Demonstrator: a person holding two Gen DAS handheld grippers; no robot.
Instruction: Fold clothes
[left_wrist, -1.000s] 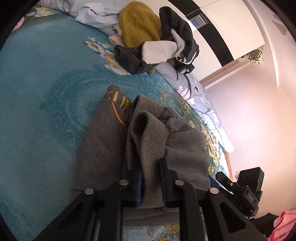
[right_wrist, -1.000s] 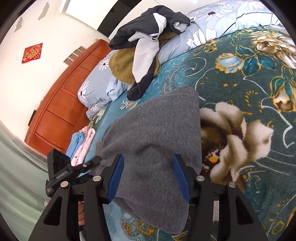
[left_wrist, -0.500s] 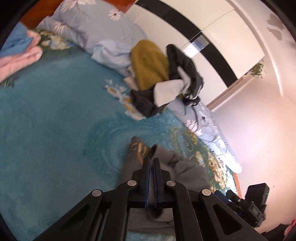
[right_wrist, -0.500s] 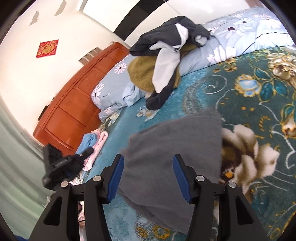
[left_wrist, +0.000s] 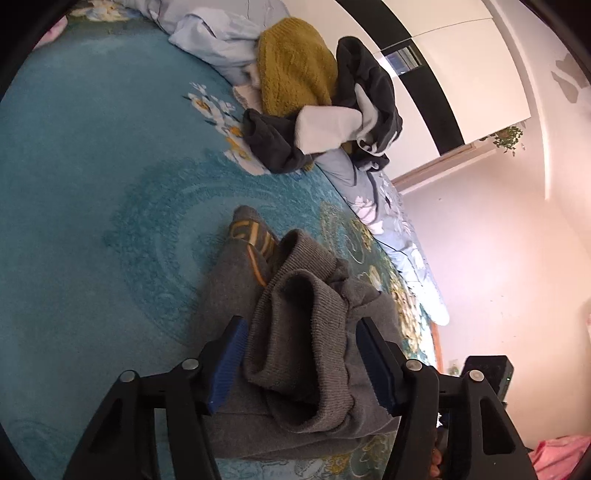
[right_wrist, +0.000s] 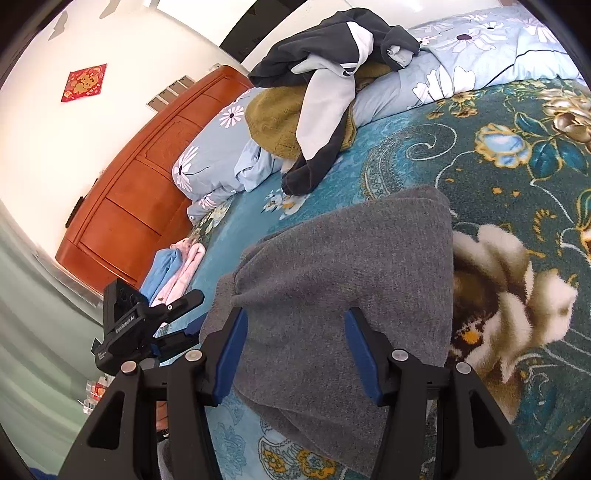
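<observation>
Two tongs angled down over grey sweater (left_wrist: 295, 332), left tongs (left_wrist: 301, 356) opening

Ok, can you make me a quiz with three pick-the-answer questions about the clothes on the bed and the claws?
1. Where is the yellow knitted top?
A. In the pile of clothes by the pillows
B. Under the grey sweater
C. On the floor

2. What colour is the sweater lying in front of both claws?
A. Pink
B. Grey
C. White

3. How is the left claw now?
A. Squeezed shut on the cuff
B. Opening, with the ribbed cuff between its pads
C. Holding a pillow

Answers:
1. A, it sits in the heap under the dark and white jacket.
2. B, both views show grey knit on the teal blanket.
3. B, the blue pads stand apart on either side of the cuff.
</observation>
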